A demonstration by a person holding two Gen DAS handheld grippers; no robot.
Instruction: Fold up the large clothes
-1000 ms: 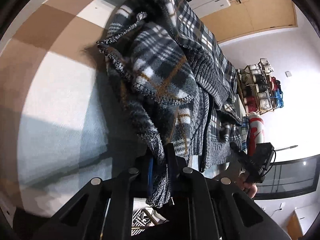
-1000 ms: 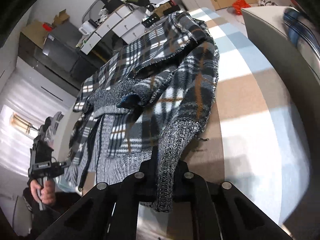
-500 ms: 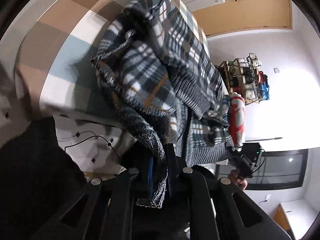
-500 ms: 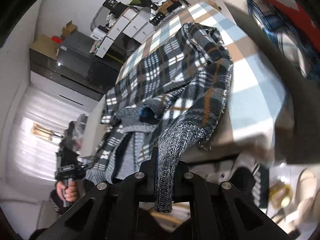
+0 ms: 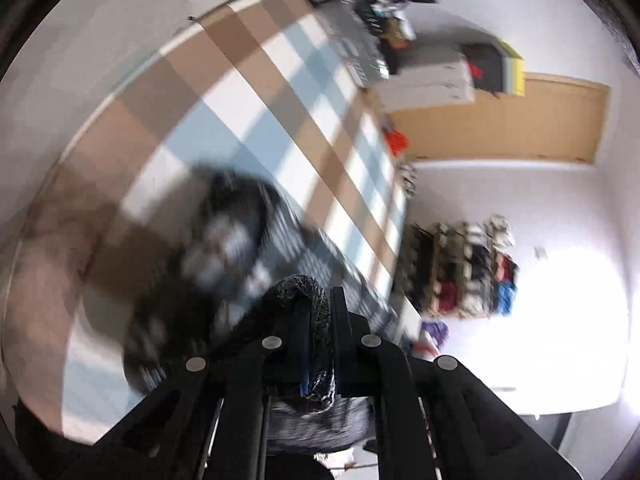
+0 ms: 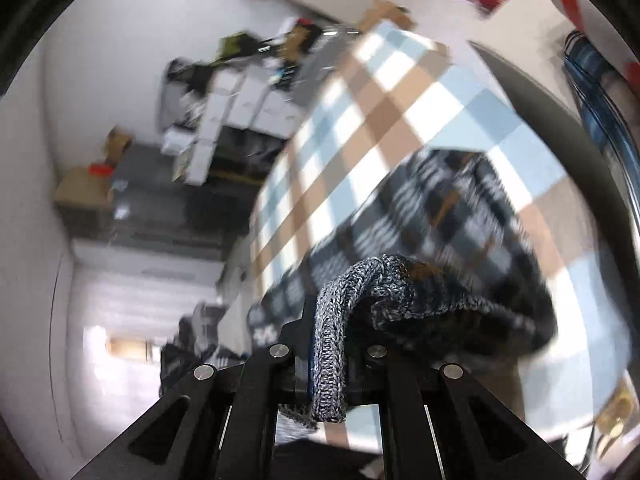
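- Checked cloth in tan, white and pale blue covers the table, with stacked boxes, a shelf of folded things and a wooden door behind it; both views are smeared by motion.
- On that cloth lies the plaid fleece garment, bunched, its far part on the table and its near edge lifted.
- Clenched on a grey knitted hem of that garment is the left gripper; the fabric loops over the fingertips.
- Likewise clamped, the right gripper pinches another stretch of the knitted hem, which droops below the jaws.
- My judgement: the step is carrying the held edge across to lay a fold.
- To do it well, keep both grips firm, hold the two hands level and well apart so the edge stays taut, and lower it square onto the rest.
- Slack between the hands would likely leave a crooked, wrinkled fold.
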